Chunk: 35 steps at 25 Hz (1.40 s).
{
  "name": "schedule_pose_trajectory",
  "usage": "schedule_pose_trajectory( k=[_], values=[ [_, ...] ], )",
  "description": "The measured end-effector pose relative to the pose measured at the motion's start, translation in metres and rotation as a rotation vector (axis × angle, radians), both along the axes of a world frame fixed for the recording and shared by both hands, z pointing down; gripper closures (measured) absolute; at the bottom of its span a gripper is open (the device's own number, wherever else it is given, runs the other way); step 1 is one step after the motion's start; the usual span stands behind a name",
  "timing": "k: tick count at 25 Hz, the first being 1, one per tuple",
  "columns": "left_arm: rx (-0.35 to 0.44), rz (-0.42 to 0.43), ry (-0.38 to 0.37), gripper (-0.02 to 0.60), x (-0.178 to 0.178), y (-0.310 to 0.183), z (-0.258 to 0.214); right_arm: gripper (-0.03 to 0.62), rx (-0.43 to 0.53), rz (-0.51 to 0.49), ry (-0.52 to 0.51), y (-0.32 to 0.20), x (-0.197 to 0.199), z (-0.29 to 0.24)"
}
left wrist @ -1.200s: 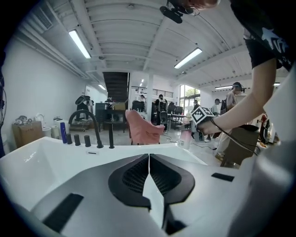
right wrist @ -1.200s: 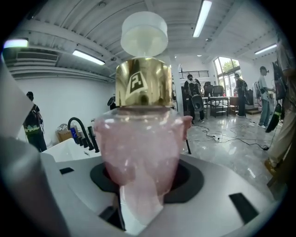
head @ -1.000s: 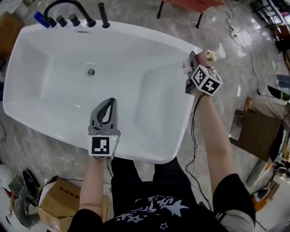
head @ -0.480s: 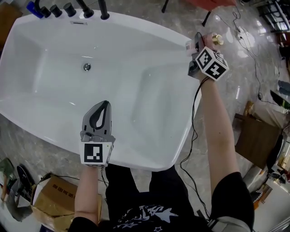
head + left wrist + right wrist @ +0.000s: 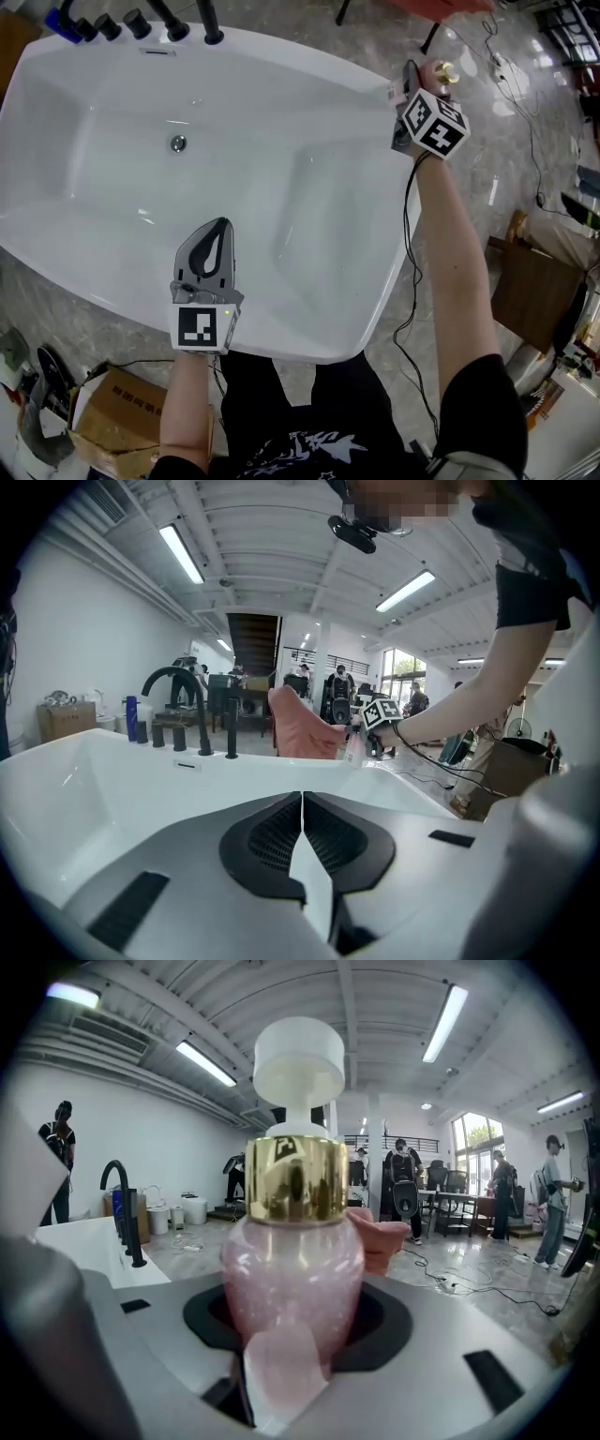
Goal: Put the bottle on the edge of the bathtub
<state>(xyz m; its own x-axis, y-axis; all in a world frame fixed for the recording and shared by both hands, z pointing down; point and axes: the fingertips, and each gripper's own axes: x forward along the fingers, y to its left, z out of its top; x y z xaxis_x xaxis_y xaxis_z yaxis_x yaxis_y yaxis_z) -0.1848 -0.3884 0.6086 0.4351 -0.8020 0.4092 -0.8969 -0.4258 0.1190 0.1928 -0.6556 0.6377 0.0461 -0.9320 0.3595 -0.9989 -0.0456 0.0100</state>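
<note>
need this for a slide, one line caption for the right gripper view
Right gripper clamps a pink bottle with gold collar and white cap, white bathtub at left.

bright ceiling strip lights (image 5: 183,553); fisheye edges dark; sharp focus.

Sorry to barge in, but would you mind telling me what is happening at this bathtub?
A person stands at the white bathtub with a gripper in each hand. The right gripper is shut on a pink bottle with a gold collar, at the tub's far right corner. The left gripper, jaws together and empty, hovers over the near rim.
</note>
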Motion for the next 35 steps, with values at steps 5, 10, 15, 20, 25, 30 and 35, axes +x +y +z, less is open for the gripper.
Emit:
schedule_pose_trajectory(
  k=[5,10,15,20,25,30,35],
  values=[
    [-0.005,0.015,0.008,0.558,0.008,0.001,0.004,0.375,0.033,0.002,0.003,-0.002,0.001,-0.001],
    [-0.015,0.022,0.008,0.558,0.013,0.008,0.011,0.373,0.042,0.002,0.007,-0.003,0.002,-0.001],
    [-0.042,-0.004,0.017,0.558,0.004,0.020,0.014,0.333,0.009,-0.014,-0.019,0.001,-0.003,0.001],
    [-0.035,-0.015,0.029,0.558,-0.009,0.029,0.007,0.306,-0.039,-0.010,-0.040,0.024,-0.008,0.002],
    [-0.003,0.043,-0.004,0.558,-0.033,0.044,-0.006,0.304,-0.071,0.026,-0.040,0.062,-0.015,-0.008],
    [-0.007,0.044,0.017,0.558,-0.072,0.058,-0.034,0.306,-0.093,0.065,-0.068,0.106,-0.040,-0.027],
    [0.031,0.099,0.058,0.558,-0.092,0.063,-0.069,0.306,-0.081,0.030,-0.099,0.161,-0.089,-0.065]
  ],
)
